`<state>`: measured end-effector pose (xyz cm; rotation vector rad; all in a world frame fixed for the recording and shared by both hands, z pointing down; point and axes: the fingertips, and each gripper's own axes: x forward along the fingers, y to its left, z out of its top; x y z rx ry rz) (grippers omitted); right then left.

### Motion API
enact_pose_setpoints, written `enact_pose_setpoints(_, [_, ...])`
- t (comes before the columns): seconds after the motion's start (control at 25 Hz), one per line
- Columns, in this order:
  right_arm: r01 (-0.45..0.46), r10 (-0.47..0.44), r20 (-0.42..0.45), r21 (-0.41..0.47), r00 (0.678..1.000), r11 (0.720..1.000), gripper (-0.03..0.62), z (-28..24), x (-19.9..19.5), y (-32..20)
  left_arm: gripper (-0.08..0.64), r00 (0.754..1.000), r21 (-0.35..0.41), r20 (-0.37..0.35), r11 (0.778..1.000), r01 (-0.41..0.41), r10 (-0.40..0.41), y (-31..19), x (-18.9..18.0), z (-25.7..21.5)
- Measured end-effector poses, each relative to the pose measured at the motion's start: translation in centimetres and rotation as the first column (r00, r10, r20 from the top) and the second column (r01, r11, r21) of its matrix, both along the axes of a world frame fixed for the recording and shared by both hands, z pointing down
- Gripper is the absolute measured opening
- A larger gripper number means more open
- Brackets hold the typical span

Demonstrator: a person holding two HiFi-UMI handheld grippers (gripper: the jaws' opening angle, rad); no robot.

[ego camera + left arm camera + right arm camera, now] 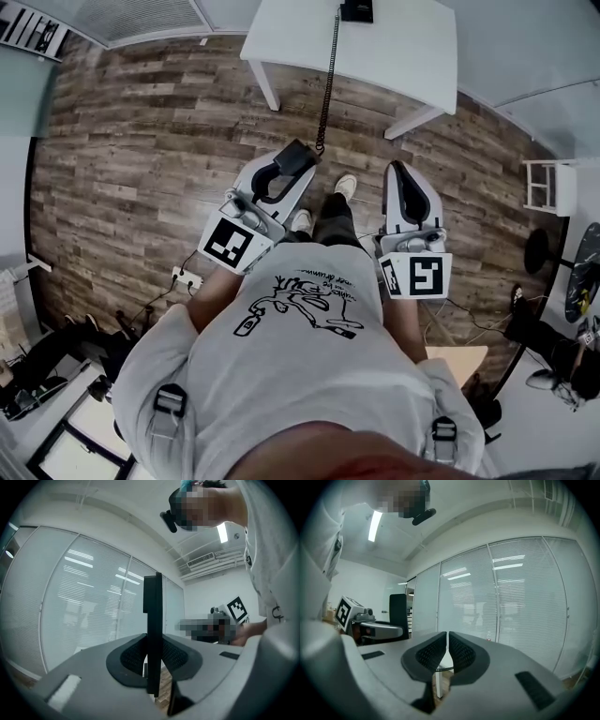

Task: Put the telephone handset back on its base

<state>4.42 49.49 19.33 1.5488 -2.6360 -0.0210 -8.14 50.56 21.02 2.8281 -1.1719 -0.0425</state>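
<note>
1. Head view: the left gripper (284, 174) is clenched on the black handset (295, 156), held in the air over the wooden floor (141, 122), off the white table (403, 47) and in front of its near edge. A coiled cord (327, 75) runs from the handset up over that edge to the base (356, 10), which sits well back on the tabletop. The right gripper (398, 174) is beside the left one, also off the table.
2. Left gripper view: the handset (152, 616) stands upright, edge-on, with the ribbed pads (131, 656) pressed against both its sides.
3. Right gripper view: the right gripper (447, 651) has its jaws closed together with nothing between them. At the left, the left gripper (379, 631) holds the handset (398, 609).
</note>
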Motion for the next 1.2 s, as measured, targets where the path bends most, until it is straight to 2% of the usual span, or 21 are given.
enact_pose_setpoints(0.32, [-0.005, 0.005, 0.016, -0.010, 1.000, 1.000, 0.014, 0.8, 4.3, -7.7, 0.072, 1.000, -0.035, 0.010, 0.999, 0.020, -0.020, -8.0, 4.0, 0.9])
enact_pose_setpoints(0.8, [0.007, -0.006, 0.042, -0.031, 0.999, 0.999, 0.014, 1.4, 13.9, -20.7, 0.072, 0.998, -0.050, 0.035, 0.997, 0.050, -0.048, -21.0, 12.6, 1.0])
enact_pose_setpoints(1.2, [0.009, -0.008, 0.049, -0.020, 0.999, 1.000, 0.014, 1.3, 19.8, -26.4, 0.072, 0.998, -0.059, 0.030, 0.997, 0.052, -0.051, -26.4, 18.4, 1.1])
